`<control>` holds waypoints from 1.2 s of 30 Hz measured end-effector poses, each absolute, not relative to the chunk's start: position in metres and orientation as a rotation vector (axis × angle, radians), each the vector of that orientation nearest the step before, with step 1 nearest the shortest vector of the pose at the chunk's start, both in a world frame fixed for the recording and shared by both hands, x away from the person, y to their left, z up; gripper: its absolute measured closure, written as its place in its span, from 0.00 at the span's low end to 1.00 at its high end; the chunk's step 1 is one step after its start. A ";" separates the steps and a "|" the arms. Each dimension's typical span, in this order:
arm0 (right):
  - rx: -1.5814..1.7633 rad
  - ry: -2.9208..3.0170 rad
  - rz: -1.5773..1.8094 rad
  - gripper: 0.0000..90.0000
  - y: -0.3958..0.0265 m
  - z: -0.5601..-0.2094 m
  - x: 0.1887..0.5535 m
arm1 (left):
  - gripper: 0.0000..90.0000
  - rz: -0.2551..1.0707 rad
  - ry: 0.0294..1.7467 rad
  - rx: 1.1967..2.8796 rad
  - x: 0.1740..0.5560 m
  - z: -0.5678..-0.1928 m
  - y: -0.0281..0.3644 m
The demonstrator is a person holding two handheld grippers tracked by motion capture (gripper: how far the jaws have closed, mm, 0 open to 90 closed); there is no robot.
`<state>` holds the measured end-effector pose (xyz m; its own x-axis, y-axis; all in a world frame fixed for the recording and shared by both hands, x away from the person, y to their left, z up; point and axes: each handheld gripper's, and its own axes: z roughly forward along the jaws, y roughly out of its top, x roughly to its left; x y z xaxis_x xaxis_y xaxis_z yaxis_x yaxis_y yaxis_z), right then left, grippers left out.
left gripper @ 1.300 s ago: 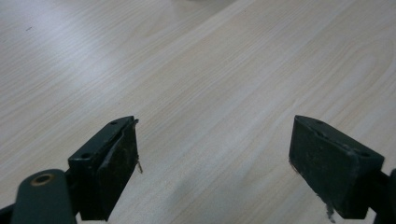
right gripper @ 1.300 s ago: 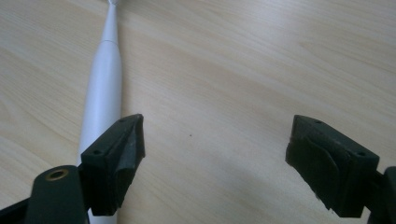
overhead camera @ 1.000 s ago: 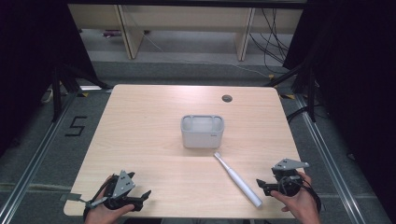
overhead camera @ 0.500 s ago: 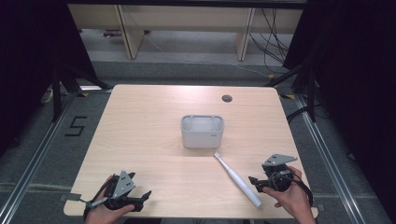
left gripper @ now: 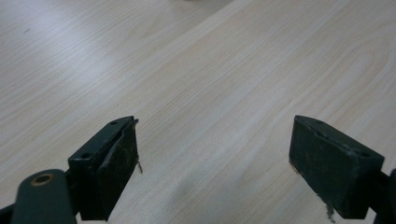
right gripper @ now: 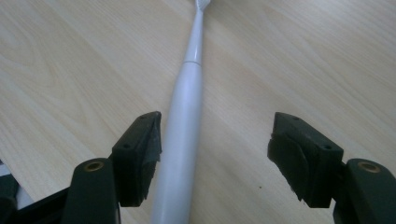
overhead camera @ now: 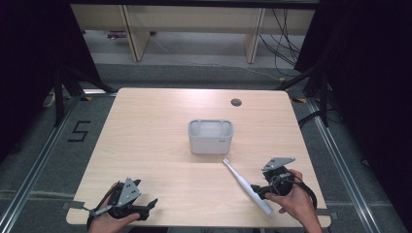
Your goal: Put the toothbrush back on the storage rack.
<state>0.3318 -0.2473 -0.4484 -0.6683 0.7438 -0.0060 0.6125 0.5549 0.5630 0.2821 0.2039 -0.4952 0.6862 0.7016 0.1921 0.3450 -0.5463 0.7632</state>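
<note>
White toothbrush (right gripper: pixel 186 116) between right hand-held gripper (right gripper: pixel 215 154) jaws — unclamped.

toothbrush (overhead camera: pixel 247 186) on table (overhead camera: pixel 160 121), before box (overhead camera: pixel 210 137)

One white toothbrush (overhead camera: pixel 247 186) and one grey box (overhead camera: pixel 210 137) are lying on the surface (overhead camera: pixel 155 126). Two tongs are showing: the left tongs (overhead camera: pixel 148 208) and right tongs (overhead camera: pixel 256 191).

A lab test bay: lone wooden table (overhead camera: pixel 160 145), black curtains (overhead camera: pixel 369 73), floor number marking (overhead camera: pixel 79 131), trailing cables (overhead camera: pixel 284 34).
</note>
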 end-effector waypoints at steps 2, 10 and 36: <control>1.144 2.562 0.769 0.38 -0.246 -0.447 0.332 | 0.17 0.620 0.806 2.166 0.281 -0.495 0.203; 1.095 2.598 0.744 0.39 -0.237 -0.445 0.336 | 0.17 0.617 0.803 2.169 0.281 -0.495 0.203; 1.084 2.701 0.616 0.43 -0.218 -0.453 0.345 | 0.17 0.613 0.777 2.208 0.281 -0.494 0.204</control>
